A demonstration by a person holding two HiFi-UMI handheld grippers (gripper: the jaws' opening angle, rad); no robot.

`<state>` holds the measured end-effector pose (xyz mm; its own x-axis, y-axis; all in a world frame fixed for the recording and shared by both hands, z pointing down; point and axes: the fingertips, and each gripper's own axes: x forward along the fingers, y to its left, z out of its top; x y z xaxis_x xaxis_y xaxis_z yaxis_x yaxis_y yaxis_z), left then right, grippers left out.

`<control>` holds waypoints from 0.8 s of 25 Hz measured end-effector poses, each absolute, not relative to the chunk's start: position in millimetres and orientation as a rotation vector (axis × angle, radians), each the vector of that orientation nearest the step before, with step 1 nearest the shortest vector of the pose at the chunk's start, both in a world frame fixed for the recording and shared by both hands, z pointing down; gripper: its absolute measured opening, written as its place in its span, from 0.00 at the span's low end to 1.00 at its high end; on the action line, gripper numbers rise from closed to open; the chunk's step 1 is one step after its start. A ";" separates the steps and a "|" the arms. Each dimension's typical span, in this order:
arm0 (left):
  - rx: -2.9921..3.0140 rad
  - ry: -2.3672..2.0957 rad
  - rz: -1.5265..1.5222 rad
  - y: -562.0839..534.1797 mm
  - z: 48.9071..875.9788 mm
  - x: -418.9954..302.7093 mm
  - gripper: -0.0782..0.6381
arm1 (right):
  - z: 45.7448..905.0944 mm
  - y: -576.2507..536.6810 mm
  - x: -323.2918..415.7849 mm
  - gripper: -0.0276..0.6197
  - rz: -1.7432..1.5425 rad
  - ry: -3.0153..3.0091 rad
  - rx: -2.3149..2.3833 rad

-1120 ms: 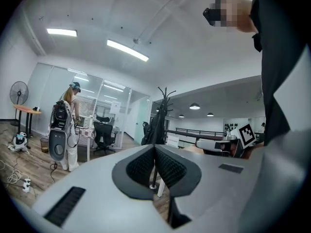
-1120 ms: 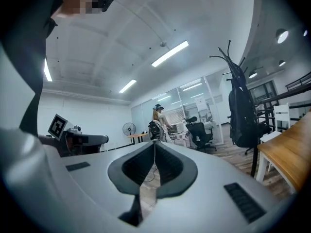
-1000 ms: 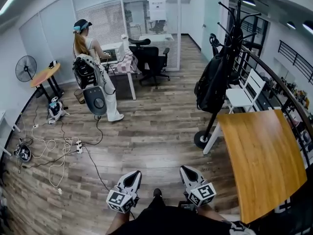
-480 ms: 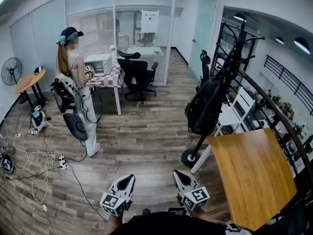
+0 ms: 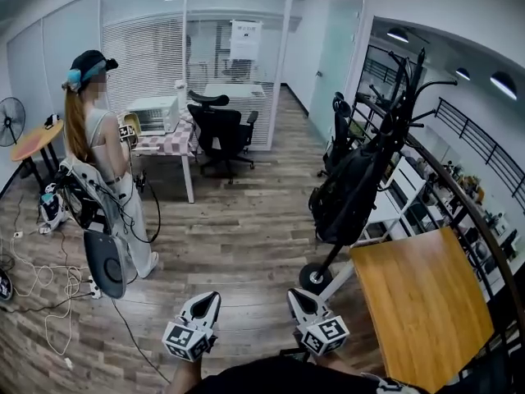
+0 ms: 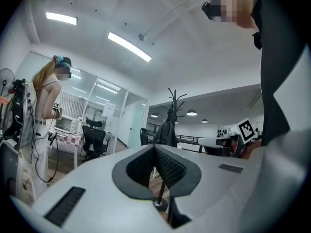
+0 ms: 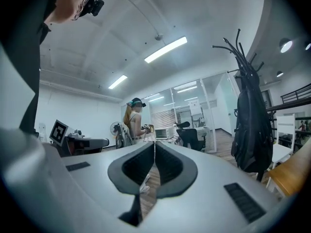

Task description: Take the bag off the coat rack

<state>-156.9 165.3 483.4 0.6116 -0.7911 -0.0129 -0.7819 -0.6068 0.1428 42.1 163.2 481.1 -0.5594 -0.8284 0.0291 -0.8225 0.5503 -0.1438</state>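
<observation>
The black bag (image 5: 343,197) hangs against the pole of the coat rack (image 5: 408,89), right of centre and well apart from us, its bulk reaching down toward the rack's round base. Which hook carries its strap we cannot tell from here. A wooden table (image 5: 422,302) lies near on the right, just beside the rack's base, and a person (image 5: 97,158) stands far left by a desk.

We judge the step in hand to be the approach, with nothing yet grasped. To do it well, we would come up on the rack's open left side, clear of the table, and spread a pair of jaws before reaching the strap. Then we would lift the bag up and off its hook rather than drag it sideways, which could tip the rack.

Our left gripper (image 5: 208,300) and right gripper (image 5: 297,296) sit low and close to our body, side by side, both pointing level across the floor toward the rack. Each has its jaws pressed together with nothing between them.
</observation>
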 end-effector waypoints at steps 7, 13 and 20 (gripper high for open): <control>2.682 -1.311 -0.086 120.4 504.0 -155.7 0.13 | 496.2 114.8 36.6 0.09 -0.259 2.747 -1.432; 2.667 -1.354 -0.034 65.7 519.9 -152.8 0.13 | 514.6 52.6 42.4 0.09 -0.252 2.740 -1.390; 2.653 -1.384 0.025 -26.4 509.2 -134.3 0.13 | 513.4 -41.2 42.4 0.09 -0.285 2.773 -1.292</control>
